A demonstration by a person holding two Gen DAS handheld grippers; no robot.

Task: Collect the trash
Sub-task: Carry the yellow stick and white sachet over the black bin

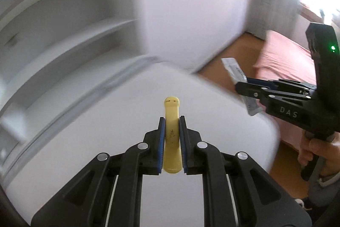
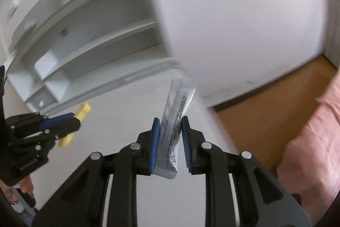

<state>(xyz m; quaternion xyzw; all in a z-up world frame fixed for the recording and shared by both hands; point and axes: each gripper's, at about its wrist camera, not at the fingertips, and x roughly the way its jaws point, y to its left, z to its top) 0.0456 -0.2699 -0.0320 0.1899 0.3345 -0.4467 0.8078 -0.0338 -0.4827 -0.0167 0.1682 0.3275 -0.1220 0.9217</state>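
My left gripper [image 1: 171,120] is shut on a yellow stick-shaped piece of trash [image 1: 171,135], held above the white desk [image 1: 106,120]. It also shows at the left of the right wrist view [image 2: 74,120], with the yellow piece [image 2: 81,112] poking out both ends. My right gripper [image 2: 170,120] is shut on a silver printed sachet [image 2: 175,127], which stands tilted between the blue pads. In the left wrist view the right gripper [image 1: 244,86] sits at the right with the sachet [image 1: 233,69] sticking out.
White shelves [image 1: 63,35] rise behind the desk at the left. A white cabinet side [image 2: 233,24] fills the middle. A wooden floor [image 2: 265,103] and a pink bed cover [image 1: 282,56] lie to the right. The background is motion-blurred.
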